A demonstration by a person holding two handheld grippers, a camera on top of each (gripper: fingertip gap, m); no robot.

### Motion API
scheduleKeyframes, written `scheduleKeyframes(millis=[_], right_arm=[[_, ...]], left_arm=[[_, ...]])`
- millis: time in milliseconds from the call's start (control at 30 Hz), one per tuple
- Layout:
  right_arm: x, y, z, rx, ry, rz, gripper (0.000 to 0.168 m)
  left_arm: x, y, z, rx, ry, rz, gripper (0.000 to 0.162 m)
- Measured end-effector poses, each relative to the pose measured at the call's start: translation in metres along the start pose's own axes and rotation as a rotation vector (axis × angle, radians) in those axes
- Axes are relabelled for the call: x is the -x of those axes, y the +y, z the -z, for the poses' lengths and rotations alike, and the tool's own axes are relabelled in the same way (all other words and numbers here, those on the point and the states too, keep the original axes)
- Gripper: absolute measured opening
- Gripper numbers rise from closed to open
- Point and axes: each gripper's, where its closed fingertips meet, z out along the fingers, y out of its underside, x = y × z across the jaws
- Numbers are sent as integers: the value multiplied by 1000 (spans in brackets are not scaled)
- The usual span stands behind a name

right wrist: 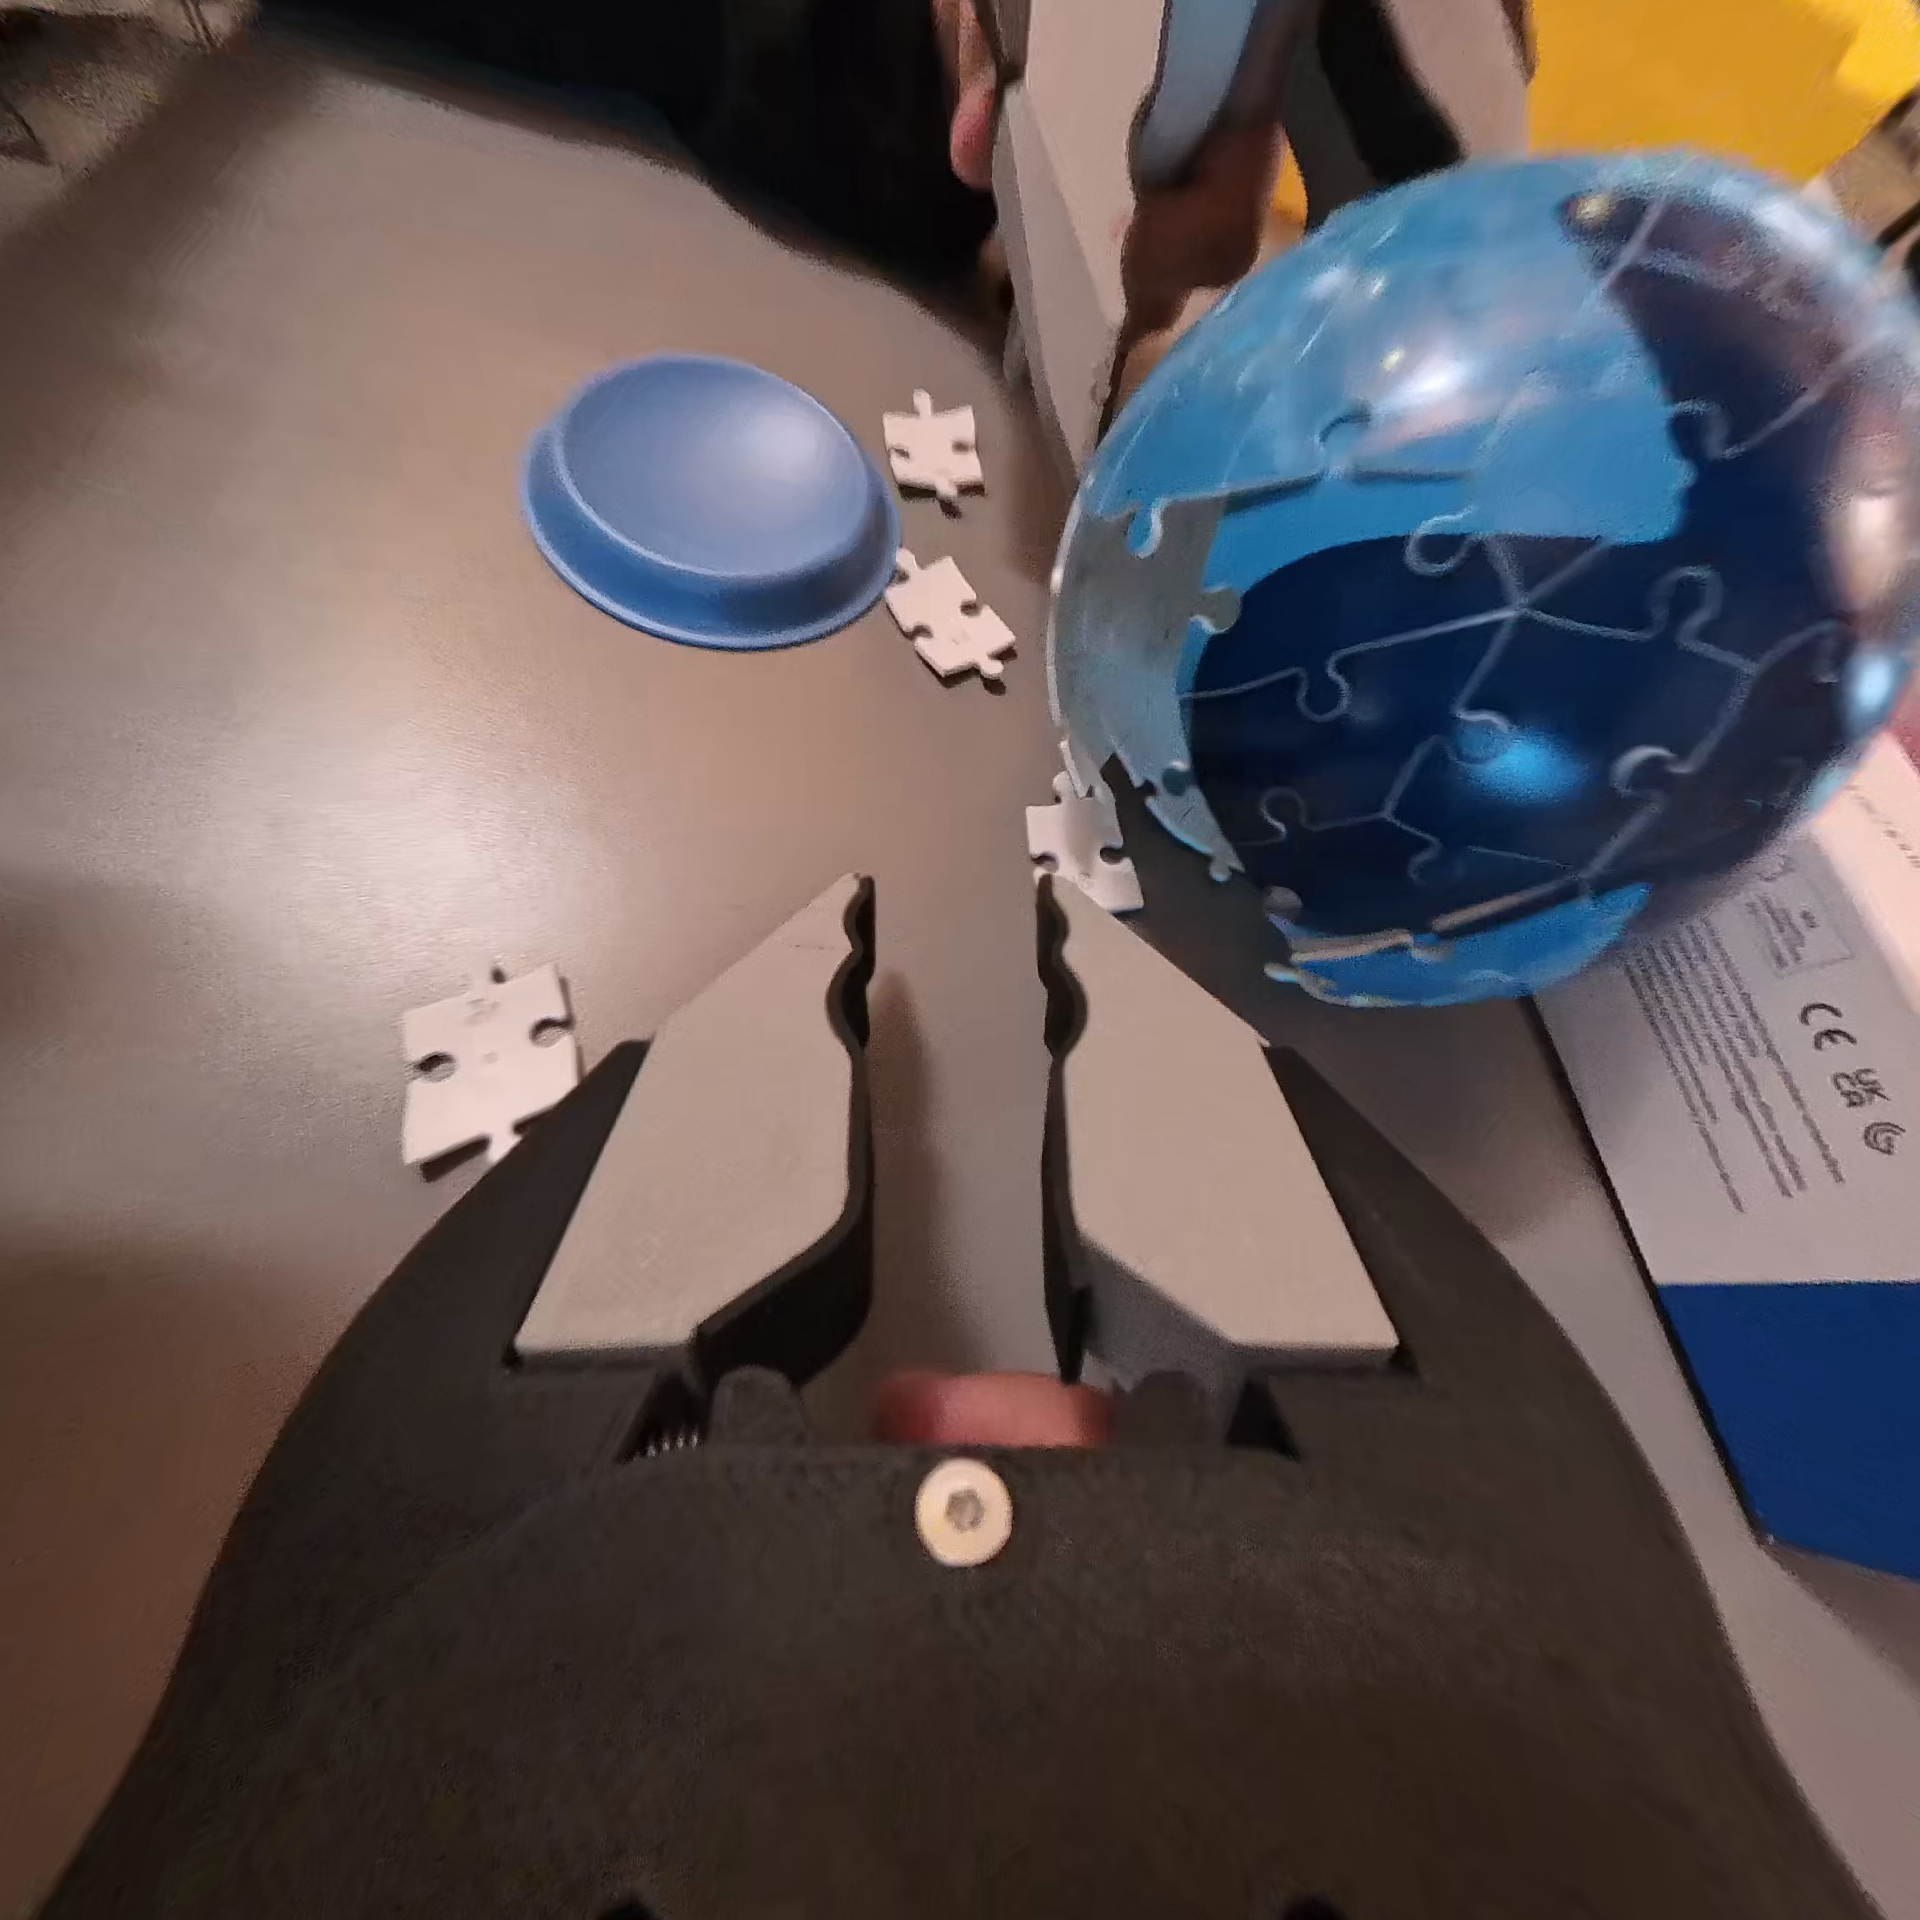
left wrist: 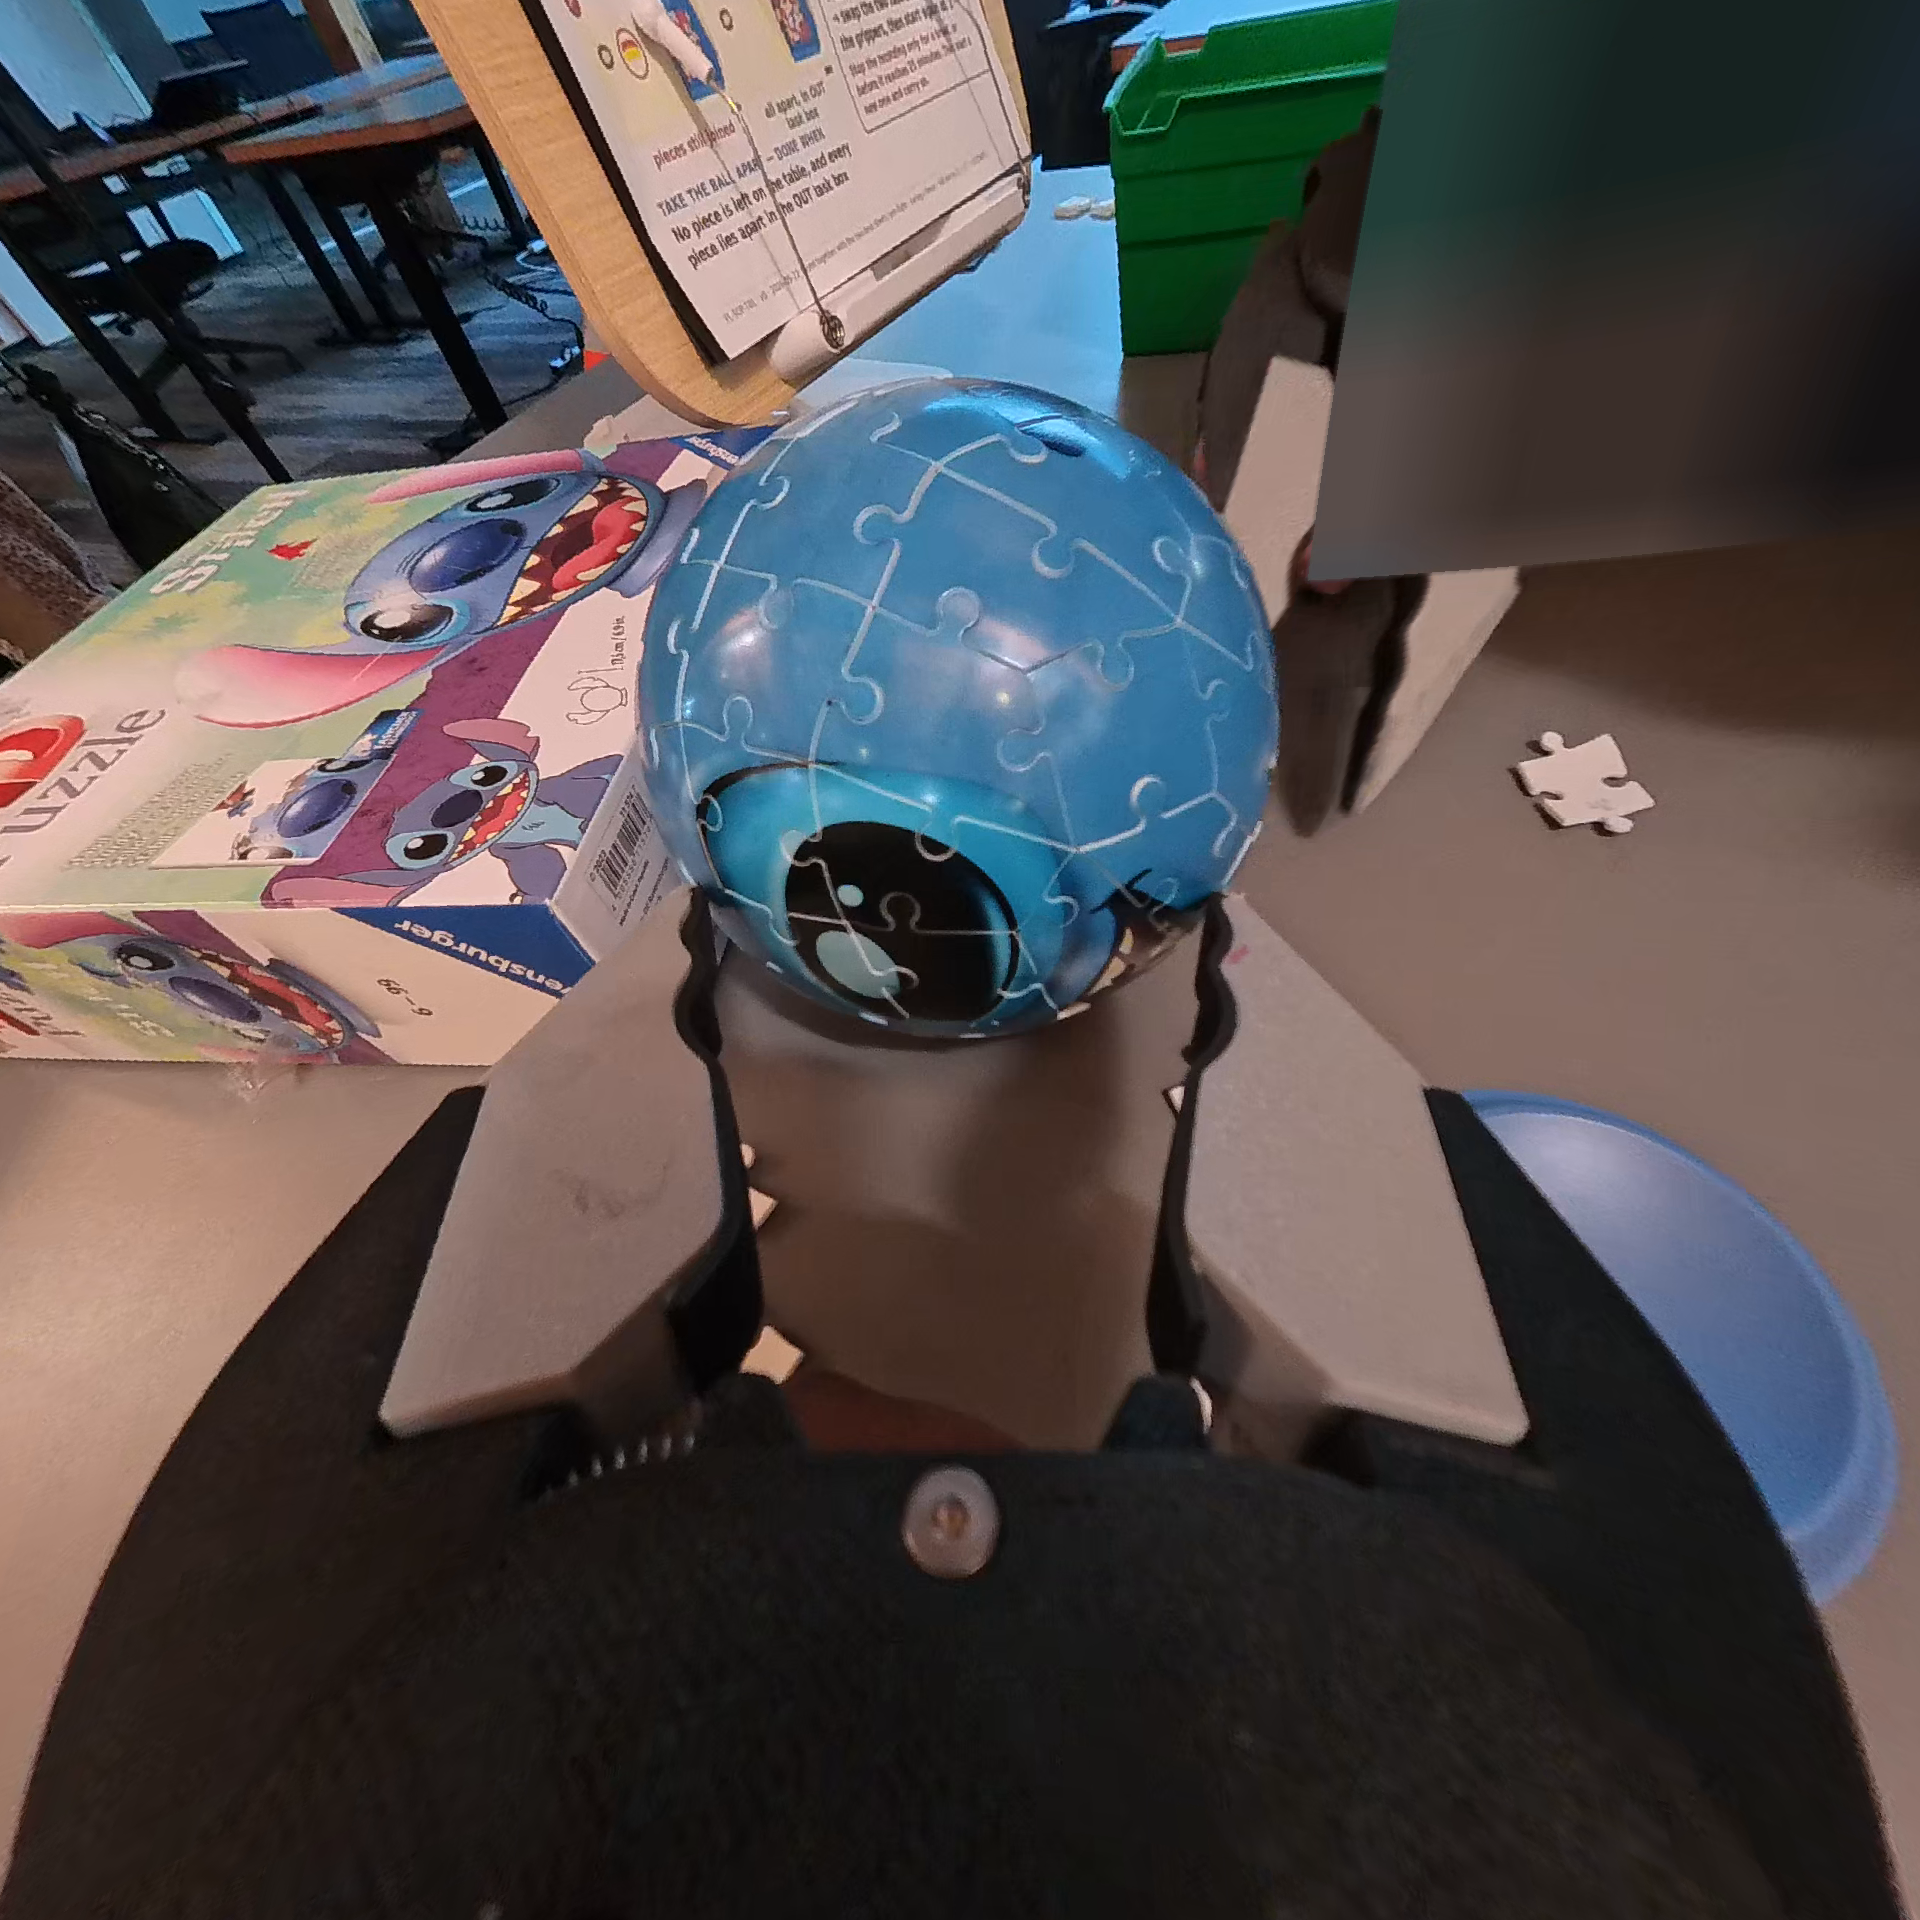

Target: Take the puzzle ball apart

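The blue puzzle ball (left wrist: pixel 956 644) is held off the grey table, clamped between the two fingers of my left gripper (left wrist: pixel 954 930), with a big black eye print facing the camera. In the right wrist view the ball (right wrist: pixel 1507 644) has a gap where pieces are out, so its dark inside shows. My right gripper (right wrist: pixel 954 899) is open and empty, low over the table, just left of the ball. Several loose pieces lie white side up, for example one (right wrist: pixel 488 1065) beside its left finger and one (right wrist: pixel 1081 847) under the ball.
A blue dome-shaped stand (right wrist: pixel 707 499) sits on the table with two pieces (right wrist: pixel 935 447) next to it. The printed puzzle box (left wrist: pixel 312 727) lies left of the ball. An instruction board (left wrist: pixel 748 177) and a green bin (left wrist: pixel 1236 187) stand behind.
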Motion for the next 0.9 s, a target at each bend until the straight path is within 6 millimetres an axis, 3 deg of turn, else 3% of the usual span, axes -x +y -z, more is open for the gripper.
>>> scheduleKeyframes(millis=[133, 433, 600, 667, 700, 833, 900], right_arm=[[-14, 4, 12, -22, 34, -61, 36], [-22, 19, -10, 109, 35, -23, 40], [-22, 16, -18, 121, 29, -31, 32], [-17, 16, -19, 121, -5, -27, 21], [-11, 15, -19, 117, -37, -6, 16], [9, 0, -3, 1, -105, 51, 23], [3, -5, 8, -61, -87, 37, 24]], left_arm=[[0, -1, 0, -6, 2, -2, 91], [1, 0, 0, -2, 7, -6, 91], [0, 1, -1, 4, 3, -20, 91], [0, 1, -1, 5, 2, -21, 92], [0, 1, -1, 6, 2, -21, 92], [0, 4, 0, 19, -4, -37, 92], [1, 5, 0, 25, -9, -40, 92]])
